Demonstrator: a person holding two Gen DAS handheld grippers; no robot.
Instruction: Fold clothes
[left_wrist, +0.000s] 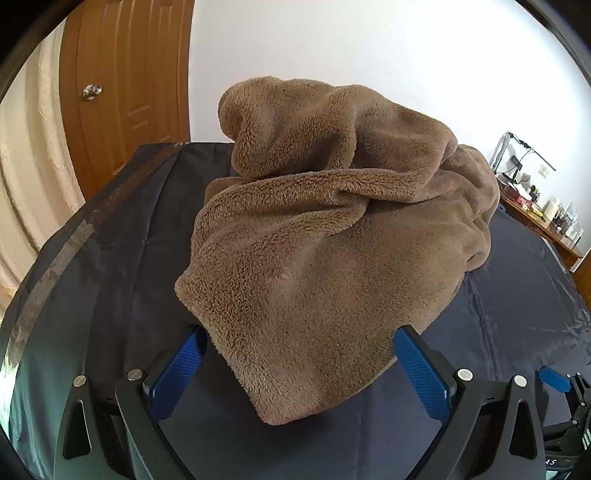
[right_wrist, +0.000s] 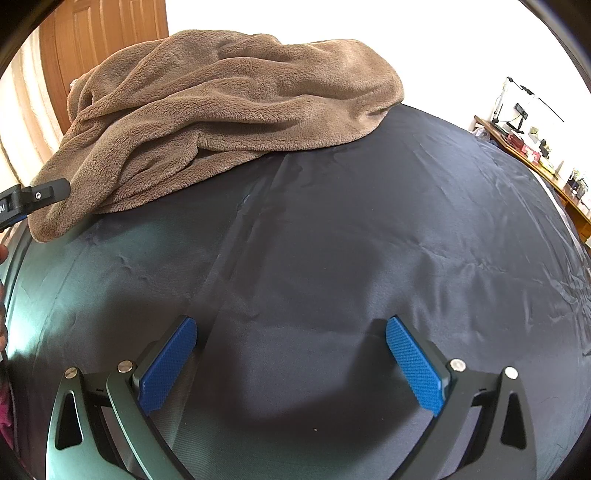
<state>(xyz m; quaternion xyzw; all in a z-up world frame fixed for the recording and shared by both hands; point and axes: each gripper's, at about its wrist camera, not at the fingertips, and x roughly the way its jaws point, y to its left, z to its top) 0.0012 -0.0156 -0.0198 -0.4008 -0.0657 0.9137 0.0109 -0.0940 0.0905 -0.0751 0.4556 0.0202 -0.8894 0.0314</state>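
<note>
A crumpled brown fleece garment (left_wrist: 332, 240) lies in a heap on a dark navy sheet (left_wrist: 122, 258). My left gripper (left_wrist: 300, 332) is open, its blue pads (left_wrist: 177, 369) standing either side of the garment's near corner, which lies between them ungripped. In the right wrist view the same garment (right_wrist: 221, 110) sits at the upper left, well ahead of my right gripper (right_wrist: 291, 321). That gripper is open over the bare sheet (right_wrist: 369, 221) with nothing between its fingers. One finger of the left gripper (right_wrist: 40, 195) shows at the garment's left edge.
A wooden door (left_wrist: 125, 92) and a pale curtain (left_wrist: 33, 166) stand beyond the sheet's far left edge. A cluttered desk (right_wrist: 535, 158) runs along the right side. White wall fills the background. The right gripper's tip (left_wrist: 554, 380) shows at the lower right.
</note>
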